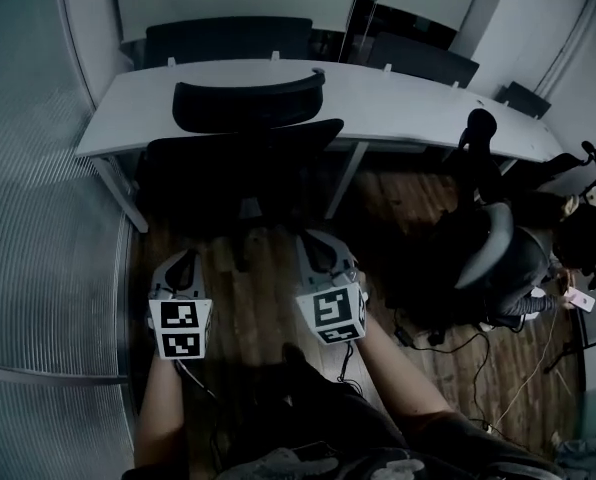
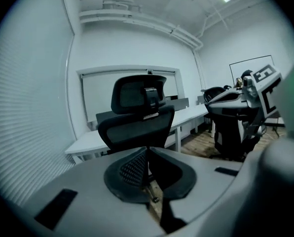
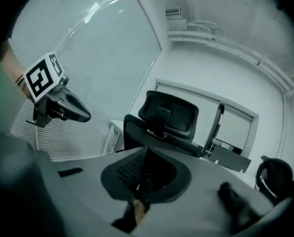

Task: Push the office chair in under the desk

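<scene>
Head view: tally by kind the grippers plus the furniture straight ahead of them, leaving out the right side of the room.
Grippers: 2 (left gripper, right gripper)
Office chair: 1
White desk: 1
Total: 4

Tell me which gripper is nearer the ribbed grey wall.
Left. The left gripper is just beside the ribbed grey wall; the right gripper is farther off, on the left gripper's other side.

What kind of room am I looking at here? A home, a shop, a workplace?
Most likely a shared office or lab workroom: a long white desk runs along the wall, a black mesh office chair stands at it, and a second office chair sits off to the right.
</scene>
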